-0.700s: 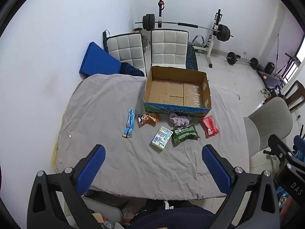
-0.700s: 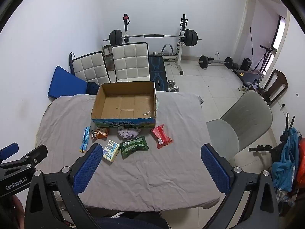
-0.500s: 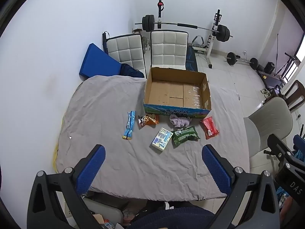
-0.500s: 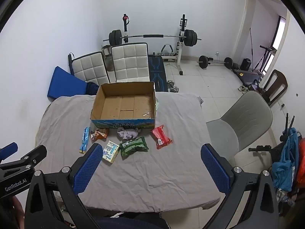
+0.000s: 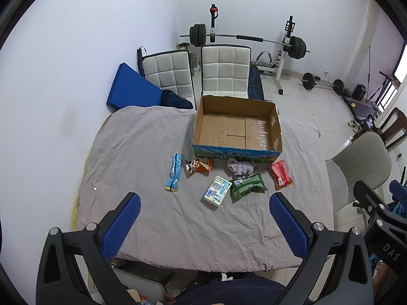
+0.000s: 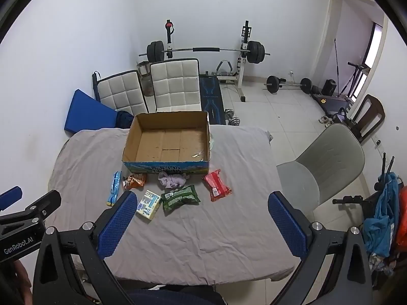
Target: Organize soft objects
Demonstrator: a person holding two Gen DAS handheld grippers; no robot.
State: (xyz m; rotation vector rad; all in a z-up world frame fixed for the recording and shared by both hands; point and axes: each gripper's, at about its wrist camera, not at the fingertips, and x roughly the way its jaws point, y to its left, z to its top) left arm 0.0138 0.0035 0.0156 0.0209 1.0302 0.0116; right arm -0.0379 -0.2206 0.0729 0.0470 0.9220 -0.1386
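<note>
An empty cardboard box (image 5: 237, 129) (image 6: 168, 139) sits at the far side of a table draped in grey cloth (image 5: 142, 152) (image 6: 203, 228). In front of it lie a long blue packet (image 5: 173, 172) (image 6: 114, 188), an orange snack bag (image 5: 199, 165) (image 6: 134, 181), a crumpled lilac cloth (image 5: 240, 166) (image 6: 173, 180), a white-and-blue pack (image 5: 217, 191) (image 6: 148, 204), a green pouch (image 5: 248, 186) (image 6: 180, 197) and a red pouch (image 5: 279, 174) (image 6: 216, 188). My left gripper (image 5: 203, 204) and right gripper (image 6: 201, 200) both hang high above the near table edge, open, with nothing between the blue pads.
Two white padded chairs (image 5: 223, 71) and a blue mat (image 5: 132, 90) stand behind the table. A grey chair (image 6: 328, 162) stands to the right. A barbell rack (image 6: 203, 50) and loose weights occupy the far floor. The left gripper's body (image 6: 23, 218) shows at the right wrist view's left edge.
Both views have drifted very slightly; the table and items sit a touch lower in the frames. Nothing was taken hold of or let go.
</note>
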